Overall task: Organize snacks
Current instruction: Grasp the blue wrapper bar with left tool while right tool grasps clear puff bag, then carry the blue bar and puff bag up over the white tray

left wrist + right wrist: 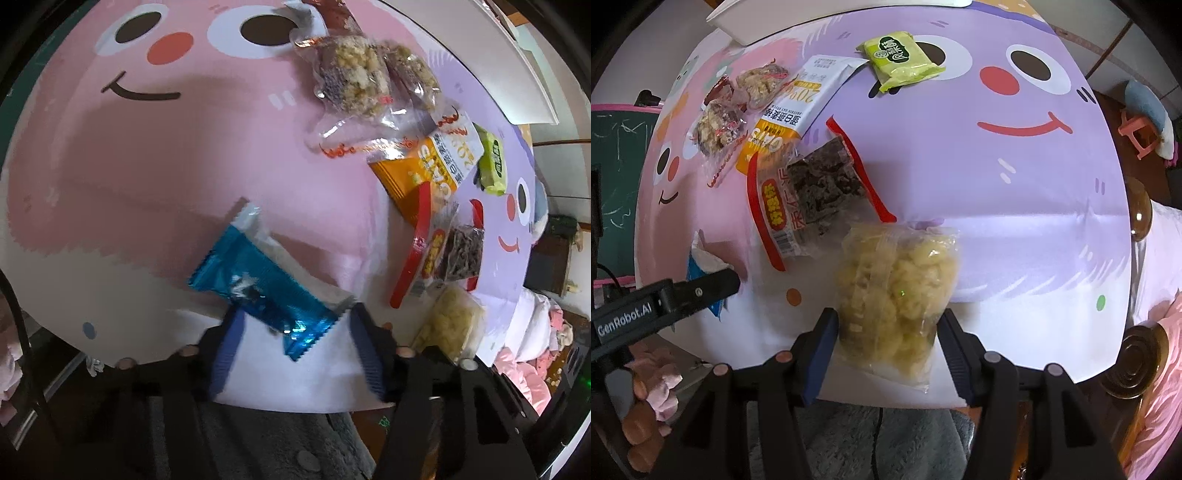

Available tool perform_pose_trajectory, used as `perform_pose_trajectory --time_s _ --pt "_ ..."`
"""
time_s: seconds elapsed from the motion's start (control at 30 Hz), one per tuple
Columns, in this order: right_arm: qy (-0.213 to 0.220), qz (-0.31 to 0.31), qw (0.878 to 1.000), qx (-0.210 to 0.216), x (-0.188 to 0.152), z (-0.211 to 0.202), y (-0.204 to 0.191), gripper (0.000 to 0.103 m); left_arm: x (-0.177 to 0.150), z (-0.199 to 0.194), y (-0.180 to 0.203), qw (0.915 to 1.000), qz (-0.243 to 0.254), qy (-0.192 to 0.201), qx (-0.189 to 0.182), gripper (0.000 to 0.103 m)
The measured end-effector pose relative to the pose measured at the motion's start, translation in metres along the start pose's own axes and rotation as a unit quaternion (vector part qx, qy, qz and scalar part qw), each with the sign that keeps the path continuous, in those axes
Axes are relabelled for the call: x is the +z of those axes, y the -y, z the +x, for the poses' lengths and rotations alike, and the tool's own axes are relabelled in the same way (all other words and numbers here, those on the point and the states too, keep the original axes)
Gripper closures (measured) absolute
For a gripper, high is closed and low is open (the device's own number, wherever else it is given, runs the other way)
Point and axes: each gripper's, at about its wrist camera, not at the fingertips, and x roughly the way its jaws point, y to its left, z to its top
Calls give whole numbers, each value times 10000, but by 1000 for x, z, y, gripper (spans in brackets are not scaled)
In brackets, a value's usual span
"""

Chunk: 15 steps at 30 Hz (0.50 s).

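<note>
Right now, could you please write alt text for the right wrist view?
The right tool straddles a clear bag of yellow puffs, open, on a purple cartoon-face cloth. More snack packets lie behind it to the left.

Soft, even daylight; both views curve strongly at dark fisheye edges. Blocky blur smears the left view's bench [147, 184]. Glare flecks the blue wrapper [266, 284]; faint shadows underlie packets.

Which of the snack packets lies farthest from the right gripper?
The green packet, alone on the purple part of the mat, beyond the oat bar. The others lie nearer the right gripper.
</note>
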Motion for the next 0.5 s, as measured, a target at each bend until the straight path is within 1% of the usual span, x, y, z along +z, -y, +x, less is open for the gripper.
perform_pose_trajectory --time_s 0.03,0.07,0.13,0.17,0.2,0.33,0.43,0.5 --pt "3 5 10000 10 -2 0 1 47 0 -1 1 10000 30 24 80 67" --pt "7 7 10000 28 -3 0 2 47 0 -1 2 9999 84 25 103 79" --pt "17 -14 10000 57 -5 1 5 50 0 -2 0 9998 123 28 127 81" --pt "19 -37 10000 55 -6 1 6 52 0 -2 1 9998 150 26 151 86" --pt "25 -76 10000 53 -6 1 5 55 -1 -2 2 9997 182 23 181 88" --pt "68 -274 9996 -43 -7 2 0 57 -2 -7 4 9991 352 115 224 93" --pt "85 -366 9993 -29 -9 1 -5 60 -3 -13 10 9985 445 243 189 96" --pt "98 -386 9992 38 -9 -1 -6 62 -2 -19 13 9983 492 319 75 97"
